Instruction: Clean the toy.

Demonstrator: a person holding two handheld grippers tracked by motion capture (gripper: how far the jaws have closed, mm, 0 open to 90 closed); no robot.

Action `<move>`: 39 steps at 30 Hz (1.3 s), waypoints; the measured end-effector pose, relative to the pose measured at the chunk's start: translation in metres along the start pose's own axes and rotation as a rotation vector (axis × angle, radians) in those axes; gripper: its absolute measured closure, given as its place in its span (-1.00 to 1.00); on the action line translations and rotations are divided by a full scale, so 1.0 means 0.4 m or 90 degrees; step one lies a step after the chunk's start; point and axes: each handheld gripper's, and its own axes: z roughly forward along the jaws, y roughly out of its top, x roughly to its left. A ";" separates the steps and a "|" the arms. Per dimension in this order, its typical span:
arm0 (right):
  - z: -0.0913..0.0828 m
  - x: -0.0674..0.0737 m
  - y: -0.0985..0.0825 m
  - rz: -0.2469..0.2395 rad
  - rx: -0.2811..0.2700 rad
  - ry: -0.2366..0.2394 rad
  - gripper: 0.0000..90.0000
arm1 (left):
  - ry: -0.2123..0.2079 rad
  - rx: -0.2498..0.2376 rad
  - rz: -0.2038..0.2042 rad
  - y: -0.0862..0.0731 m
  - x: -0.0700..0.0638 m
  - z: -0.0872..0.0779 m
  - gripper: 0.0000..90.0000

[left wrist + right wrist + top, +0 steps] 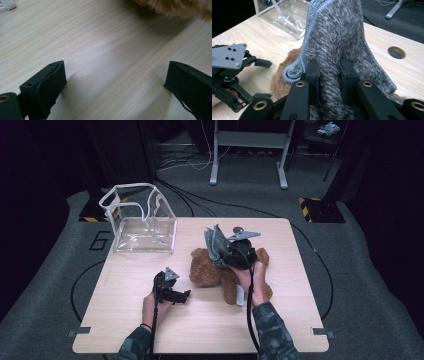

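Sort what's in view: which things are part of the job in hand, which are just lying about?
In the job:
- grey knit piece, clamped in the right gripper
- teddy bear, under that gripper
- left gripper, open, resting on the table

Lying about:
- clear bag, far left corner of the table
- cables and metal stand on the floor

Both forearms wear dark camouflage-patterned sleeves (272, 330), and a thin dark band circles the left wrist. The left gripper (186, 294) and right gripper (216, 245) are black metal frames with brass-ringed pivot holes, each topped by a grey three-cornered plate (228, 55) studded with dark screws and trailing a black cable (249, 315).
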 end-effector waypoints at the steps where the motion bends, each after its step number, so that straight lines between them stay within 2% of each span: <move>1: 0.007 0.005 0.003 -0.002 0.003 0.004 0.61 | -0.002 -0.001 -0.002 0.000 -0.001 0.000 -0.93; 6: 0.037 0.020 0.017 0.006 0.006 0.012 0.60 | -0.004 0.000 -0.003 0.000 -0.001 0.000 -0.93; 8: 0.053 0.023 0.021 -0.004 0.010 0.006 0.59 | -0.002 -0.002 -0.003 -0.001 -0.002 0.000 -0.92; 9: 0.061 0.028 0.023 0.007 0.014 0.004 0.59 | -0.004 0.000 -0.002 0.000 -0.001 0.000 -0.92; 11: 0.077 0.027 0.026 0.001 0.015 0.003 0.58 | -0.005 0.000 -0.003 0.000 -0.001 -0.001 -0.91; 12: 0.084 0.028 0.028 0.008 0.014 0.001 0.58 | -0.005 -0.001 -0.003 0.000 -0.001 -0.001 -0.91; 18: 0.119 0.032 0.044 0.025 0.012 0.021 0.58 | -0.003 -0.005 -0.002 0.000 -0.001 0.000 -0.90; 22: 0.149 0.048 0.046 0.006 0.033 0.028 0.58 | -0.003 -0.007 -0.010 -0.001 -0.002 0.001 -0.89; 25: 0.149 0.063 0.041 -0.007 0.043 0.028 0.58 | -0.003 -0.008 -0.012 -0.001 -0.002 0.001 -0.89; 26: 0.146 0.068 0.040 0.001 0.045 0.029 0.58 | -0.002 -0.009 -0.011 -0.001 -0.002 0.001 -0.89; 30: 0.125 0.077 0.032 -0.015 0.044 0.041 0.58 | 0.001 -0.008 -0.009 0.000 -0.001 0.000 -0.88; 31: 0.120 0.079 0.028 -0.027 0.046 0.044 0.58 | 0.000 -0.007 -0.009 0.000 -0.001 0.000 -0.88; 34: 0.109 0.091 0.008 -0.033 0.050 0.051 0.58 | -0.002 -0.002 -0.004 0.000 0.000 -0.001 -0.88; 35: 0.107 0.094 -0.001 -0.039 0.055 0.050 0.58 | 0.000 -0.009 -0.014 -0.001 -0.002 0.000 -0.88; 39: 0.104 0.105 -0.036 -0.042 0.058 0.061 0.58 | -0.002 -0.004 -0.008 0.000 -0.001 -0.001 -0.88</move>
